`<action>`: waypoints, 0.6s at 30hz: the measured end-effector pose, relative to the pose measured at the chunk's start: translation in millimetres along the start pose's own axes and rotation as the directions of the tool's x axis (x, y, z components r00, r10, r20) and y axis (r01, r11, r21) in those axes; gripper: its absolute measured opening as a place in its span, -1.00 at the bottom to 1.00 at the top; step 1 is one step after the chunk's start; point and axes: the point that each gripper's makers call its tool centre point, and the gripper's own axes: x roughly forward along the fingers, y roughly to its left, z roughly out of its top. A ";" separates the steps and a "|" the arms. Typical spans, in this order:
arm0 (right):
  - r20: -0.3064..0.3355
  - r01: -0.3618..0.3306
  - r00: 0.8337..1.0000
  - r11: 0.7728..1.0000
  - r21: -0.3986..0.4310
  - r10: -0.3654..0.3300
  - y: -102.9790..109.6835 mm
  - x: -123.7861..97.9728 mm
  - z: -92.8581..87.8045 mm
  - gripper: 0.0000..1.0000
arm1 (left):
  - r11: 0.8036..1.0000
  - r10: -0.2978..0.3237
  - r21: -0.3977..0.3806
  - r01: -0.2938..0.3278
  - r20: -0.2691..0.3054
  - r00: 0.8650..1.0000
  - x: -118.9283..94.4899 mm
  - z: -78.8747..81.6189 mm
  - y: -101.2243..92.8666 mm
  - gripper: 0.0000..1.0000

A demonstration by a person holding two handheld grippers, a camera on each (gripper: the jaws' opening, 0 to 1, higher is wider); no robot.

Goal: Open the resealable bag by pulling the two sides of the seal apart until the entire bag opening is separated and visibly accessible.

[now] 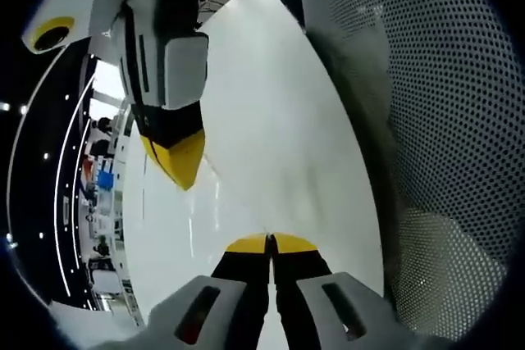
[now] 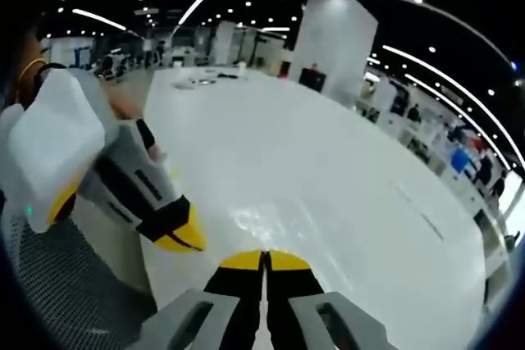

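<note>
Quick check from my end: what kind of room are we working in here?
Probably a large open hall or exhibition-style workspace. A broad white table runs far back, rows of ceiling lights hang under a dark ceiling, a big white pillar stands behind, and more desks with people sit off to the side.

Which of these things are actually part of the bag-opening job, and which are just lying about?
Part of the job:
dotted see-through sheet, probably the bag
left gripper, jaws together
right gripper, jaws together

Just around:
white table
white pillar
ceiling lights
distant desks
</note>
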 end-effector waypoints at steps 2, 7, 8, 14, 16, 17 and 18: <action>-0.001 0.012 1.000 1.000 0.007 -0.012 -3.3 0.2 -0.8 -1.00 | 1.000 -0.013 -0.004 0.013 0.002 1.000 0.7 0.7 -3.0 -1.00; 0.008 0.038 0.999 0.998 0.049 -0.039 -13.0 -1.4 -1.4 -1.00 | 0.999 -0.028 -0.019 0.028 0.009 1.000 -0.1 3.7 -8.1 -1.00; 0.009 0.041 0.999 0.998 0.054 -0.042 -13.9 -1.4 -1.5 -1.00 | 0.999 -0.030 -0.026 0.031 0.010 0.999 -0.3 4.1 -8.6 -1.00; 0.017 0.062 0.998 0.995 0.076 -0.063 -19.3 -1.5 -0.3 -1.00 | 0.998 -0.041 -0.047 0.041 0.014 0.999 0.0 5.7 -10.5 -1.00; 0.019 0.067 0.997 0.995 0.077 -0.069 -21.0 -1.7 0.6 -1.00 | 0.998 -0.040 -0.051 0.041 0.015 0.999 0.4 6.0 -10.6 -1.00; 0.021 0.071 0.997 0.994 0.078 -0.073 -22.2 -2.0 1.7 -1.00 | 0.998 -0.040 -0.054 0.041 0.016 0.999 0.4 6.0 -10.7 -1.00; 0.023 0.074 0.997 0.994 0.078 -0.076 -23.7 -2.1 2.5 -1.00 | 0.998 -0.041 -0.056 0.042 0.016 0.999 0.5 6.0 -11.0 -1.00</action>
